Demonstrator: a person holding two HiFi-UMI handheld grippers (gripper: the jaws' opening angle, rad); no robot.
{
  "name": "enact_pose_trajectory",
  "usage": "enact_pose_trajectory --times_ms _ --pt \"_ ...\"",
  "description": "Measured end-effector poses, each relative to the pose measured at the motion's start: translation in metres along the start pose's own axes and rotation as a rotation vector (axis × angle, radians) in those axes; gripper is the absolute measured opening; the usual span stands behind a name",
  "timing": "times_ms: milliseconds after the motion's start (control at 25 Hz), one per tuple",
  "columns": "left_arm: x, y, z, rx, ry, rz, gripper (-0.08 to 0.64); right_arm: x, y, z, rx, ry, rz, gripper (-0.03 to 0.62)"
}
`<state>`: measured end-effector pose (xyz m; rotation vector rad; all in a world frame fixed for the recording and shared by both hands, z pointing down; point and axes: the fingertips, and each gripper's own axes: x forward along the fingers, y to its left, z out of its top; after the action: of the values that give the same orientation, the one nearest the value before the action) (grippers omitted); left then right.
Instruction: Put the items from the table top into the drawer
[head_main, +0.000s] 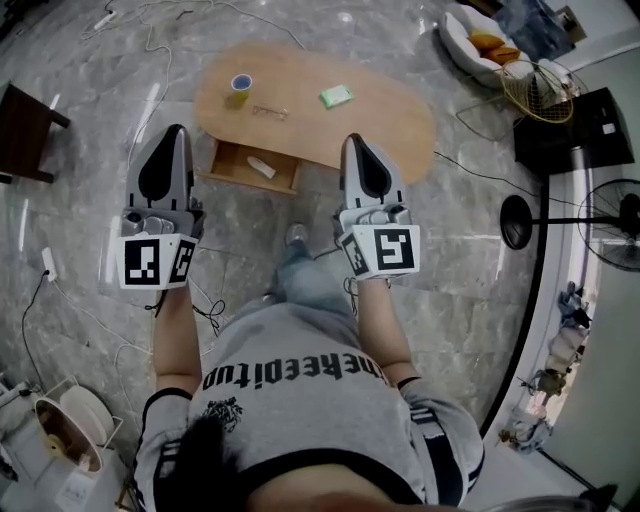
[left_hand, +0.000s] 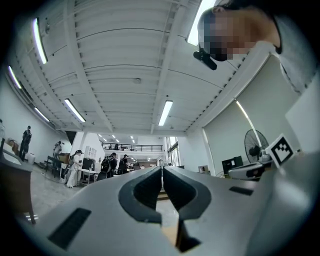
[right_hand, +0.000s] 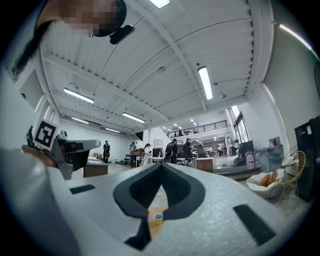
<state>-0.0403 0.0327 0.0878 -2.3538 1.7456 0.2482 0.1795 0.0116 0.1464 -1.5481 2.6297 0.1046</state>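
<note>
Wooden table (head_main: 390, 120), cup (head_main: 240, 88) and drawer (head_main: 228, 160) ahead of left tool (head_main: 174, 132), right tool (head_main: 355, 140), both pressed together

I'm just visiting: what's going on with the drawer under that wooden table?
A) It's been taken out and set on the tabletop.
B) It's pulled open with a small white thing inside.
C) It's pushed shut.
B: in the head view the drawer stands pulled out from under the table, with a white item lying in it.
</note>
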Motion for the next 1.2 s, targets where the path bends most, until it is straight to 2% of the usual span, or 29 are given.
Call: enact_pose_trajectory --times_ms 280,600,920,1200 --pt "0.075 0.021 -0.02 -0.006 -0.013 0.039 0.011 0.079 -0.044 -0.008 -0.02 0.016 0.064 -0.002" --pt "0.136 0.019 -0.047 0.039 0.013 0.052 0.011 0.138 -0.077 -0.03 -0.006 0.042 0.158 -0.002" --pt "0.155 0.045 -0.071 0.033 0.05 0.069 0.011 0.179 -0.068 -0.067 0.007 0.112 0.214 -0.002" --pt "0.176 0.069 -0.103 0.006 0.083 -0.002 0.011 0.212 -0.052 -0.119 0.025 0.216 0.214 -0.002"
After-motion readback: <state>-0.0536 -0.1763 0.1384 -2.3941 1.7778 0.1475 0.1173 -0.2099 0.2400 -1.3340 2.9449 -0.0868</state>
